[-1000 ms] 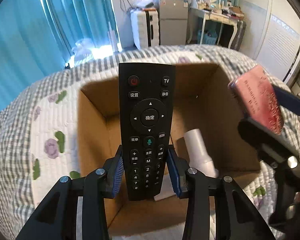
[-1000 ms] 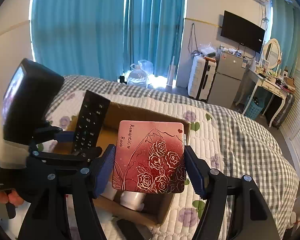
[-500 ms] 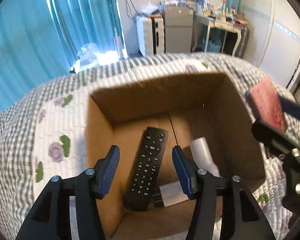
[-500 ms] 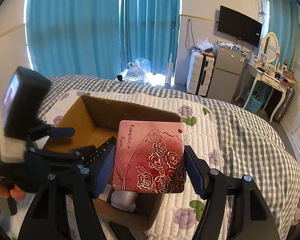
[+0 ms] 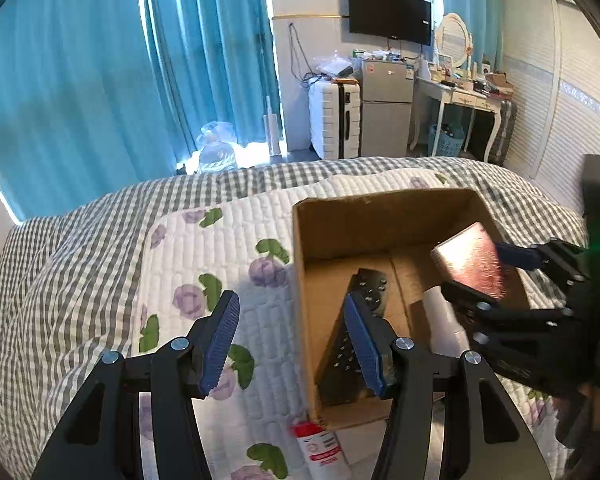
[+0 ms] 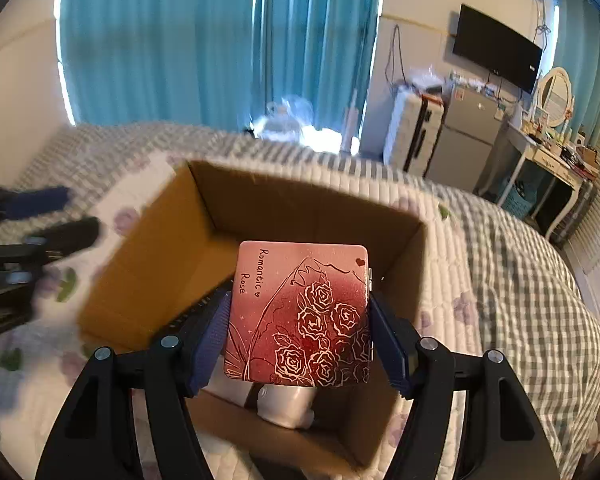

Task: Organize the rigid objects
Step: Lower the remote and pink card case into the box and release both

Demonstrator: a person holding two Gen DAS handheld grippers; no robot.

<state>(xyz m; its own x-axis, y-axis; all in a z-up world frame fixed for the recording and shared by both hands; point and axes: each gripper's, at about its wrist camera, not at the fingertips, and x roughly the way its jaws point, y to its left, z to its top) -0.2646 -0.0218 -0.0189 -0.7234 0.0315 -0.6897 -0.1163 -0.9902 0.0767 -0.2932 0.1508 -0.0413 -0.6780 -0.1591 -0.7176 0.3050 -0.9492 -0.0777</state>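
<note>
An open cardboard box [image 5: 384, 216] with plain brown walls is set on a bed covered by a white quilted spread [image 5: 228, 248] printed with purple flowers and green leaves; under the spread a grey-and-white checked sheet [image 5: 60, 280] is seen.

A flat black remote [image 5: 356, 332], long and rectangular with small pale buttons, is laid slanted inside the box, near its left wall. Beside it, toward the middle of the box floor, a smooth white cylindrical bottle [image 5: 444, 320] is laid on its side.

The left gripper [image 5: 292, 344] is held over the spread, just outside the left wall of the box; its ribbed blue pads are parted and nothing is held between the jaws.

The right gripper [image 6: 300, 344] is held above the box opening. Its jaws are clenched on a tin [image 6: 300, 316], a flat square case with rounded corners and a glossy red face, embossed with pale outlined roses and the words "Romantic Rose"; the pads are pressed against its two side edges.

Outside the box, at its near corner on the spread, a small white bottle with a red cap [image 5: 320, 448] is laid on its side.
</note>
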